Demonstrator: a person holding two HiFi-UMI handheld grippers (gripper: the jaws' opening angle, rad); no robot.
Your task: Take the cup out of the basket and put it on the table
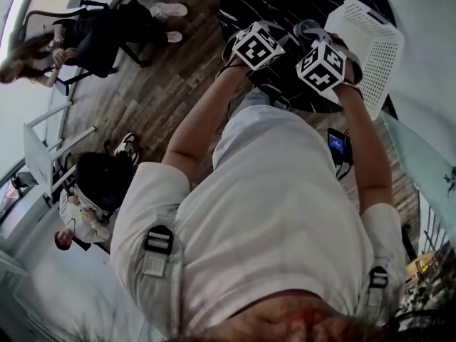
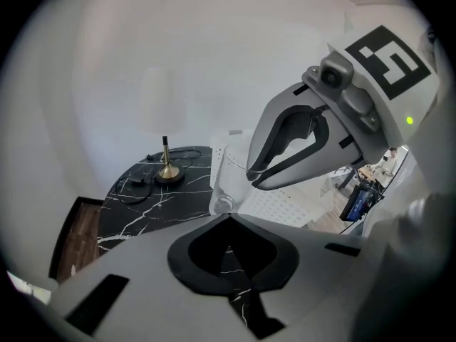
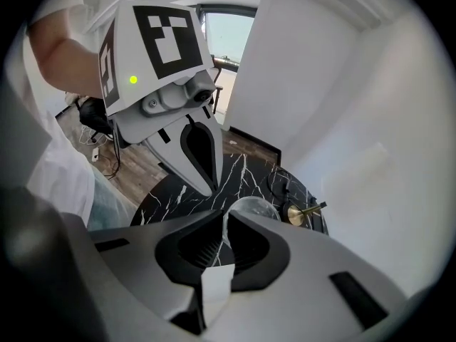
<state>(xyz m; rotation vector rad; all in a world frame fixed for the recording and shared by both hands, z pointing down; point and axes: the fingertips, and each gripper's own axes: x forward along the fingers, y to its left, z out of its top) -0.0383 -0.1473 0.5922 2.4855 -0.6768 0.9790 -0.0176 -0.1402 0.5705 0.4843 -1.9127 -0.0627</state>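
Note:
A clear glass cup [image 2: 223,185] lies against the white perforated basket [image 2: 285,206], just past my left gripper [image 2: 228,218]. That gripper's jaws are closed at the cup's near edge. In the right gripper view the cup [image 3: 254,209] shows as a glass dome over the black marble table [image 3: 178,191]. My right gripper [image 3: 224,226] is shut on a thin white edge of the basket. From the head view the basket [image 1: 374,45] is tilted up beside the right gripper [image 1: 322,66], with the left gripper [image 1: 256,45] close beside it.
A lamp with a gold base [image 2: 168,171] and a dark cable stands at the far side of the table. A dark wooden floor [image 1: 149,84] surrounds the table. Seated people [image 1: 85,34] are off to the left.

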